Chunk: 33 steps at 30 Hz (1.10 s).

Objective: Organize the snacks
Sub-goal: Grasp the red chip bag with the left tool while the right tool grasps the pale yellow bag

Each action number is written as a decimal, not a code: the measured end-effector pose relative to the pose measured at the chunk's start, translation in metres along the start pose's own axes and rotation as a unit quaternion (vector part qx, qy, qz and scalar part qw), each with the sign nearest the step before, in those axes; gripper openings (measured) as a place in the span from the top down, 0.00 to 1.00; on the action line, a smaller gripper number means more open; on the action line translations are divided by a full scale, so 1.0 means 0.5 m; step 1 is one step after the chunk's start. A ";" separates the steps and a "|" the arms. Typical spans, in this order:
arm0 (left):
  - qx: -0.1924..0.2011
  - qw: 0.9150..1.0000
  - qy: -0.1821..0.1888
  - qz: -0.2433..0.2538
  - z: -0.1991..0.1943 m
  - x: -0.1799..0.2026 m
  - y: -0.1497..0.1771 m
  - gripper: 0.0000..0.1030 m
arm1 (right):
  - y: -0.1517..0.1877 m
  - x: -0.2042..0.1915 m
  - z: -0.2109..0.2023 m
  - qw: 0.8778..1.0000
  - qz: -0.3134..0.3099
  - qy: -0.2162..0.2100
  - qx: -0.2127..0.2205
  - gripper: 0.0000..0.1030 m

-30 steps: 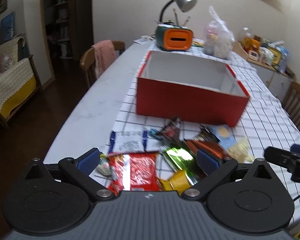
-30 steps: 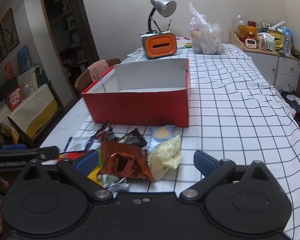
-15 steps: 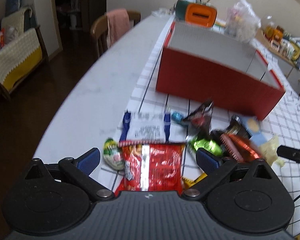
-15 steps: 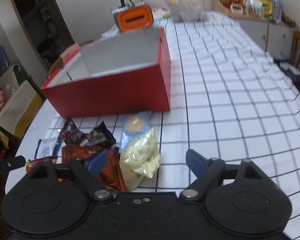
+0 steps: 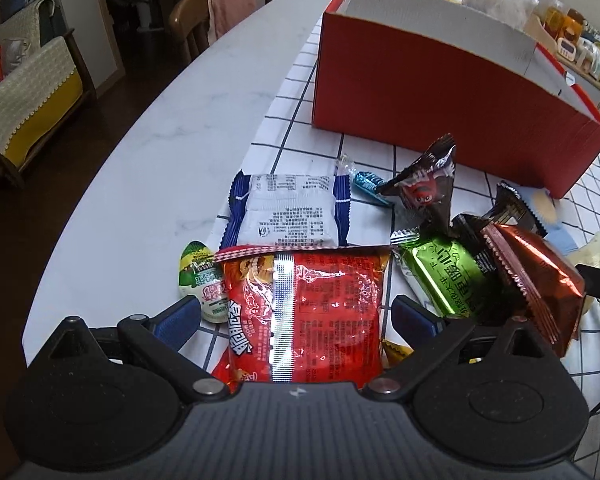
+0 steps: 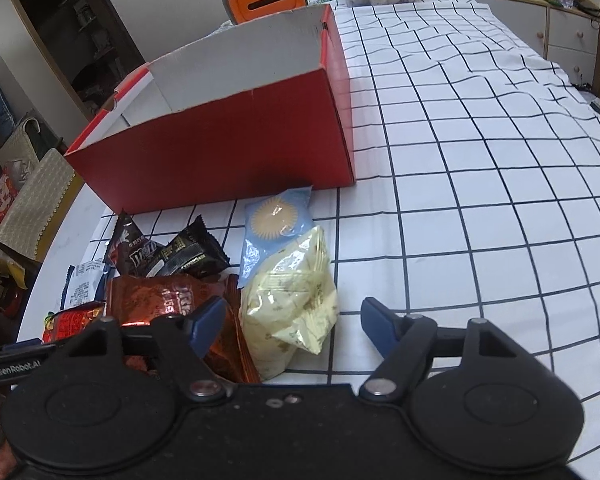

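Both your grippers are down over the snack pile in front of the open red cardboard box (image 6: 236,136).

Your left gripper (image 5: 296,316) stands apart, straddling the shiny red foil noodle packet (image 5: 304,312), pads clear of it; a green-and-white egg-shaped sweet (image 5: 200,280) crowds the left finger, a green wrapper (image 5: 448,276) the right. Your right gripper (image 6: 292,326) has just been closing, jaws apart around the pale yellow crinkled bag (image 6: 292,304), with the copper foil pack (image 6: 160,296) against its left pad.
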<state>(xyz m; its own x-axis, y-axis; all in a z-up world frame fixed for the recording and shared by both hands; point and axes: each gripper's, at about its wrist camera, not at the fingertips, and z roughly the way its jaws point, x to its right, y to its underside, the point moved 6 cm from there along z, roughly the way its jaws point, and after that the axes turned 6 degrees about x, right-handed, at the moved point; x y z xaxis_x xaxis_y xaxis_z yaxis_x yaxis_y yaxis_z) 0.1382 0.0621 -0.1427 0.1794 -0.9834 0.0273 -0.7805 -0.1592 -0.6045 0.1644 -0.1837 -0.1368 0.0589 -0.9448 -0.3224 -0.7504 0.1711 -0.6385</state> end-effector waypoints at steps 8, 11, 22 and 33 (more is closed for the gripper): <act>-0.008 1.000 0.006 -0.011 0.016 -0.001 0.002 0.14 | 0.007 0.000 0.024 1.000 0.016 -0.009 -0.011 0.41; -0.004 1.000 0.011 -0.013 0.012 0.000 0.002 0.21 | 0.006 0.000 0.027 1.000 0.022 -0.011 -0.005 0.44; 0.009 1.000 0.014 -0.020 -0.002 -0.004 0.005 0.33 | 0.010 -0.008 0.003 0.999 0.002 -0.011 0.034 0.62; 0.026 0.999 0.026 -0.039 -0.037 -0.024 0.007 0.33 | 0.013 -0.001 -0.035 0.998 0.000 -0.010 0.063 0.65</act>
<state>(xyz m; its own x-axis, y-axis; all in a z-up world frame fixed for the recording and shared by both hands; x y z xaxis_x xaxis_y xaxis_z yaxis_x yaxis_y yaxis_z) 0.1224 0.0717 -0.1304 0.2063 -0.9714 0.1176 -0.7330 -0.2330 -0.6391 0.1481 -0.1870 -0.1284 0.0734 -0.9391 -0.3358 -0.6622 0.2059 -0.7205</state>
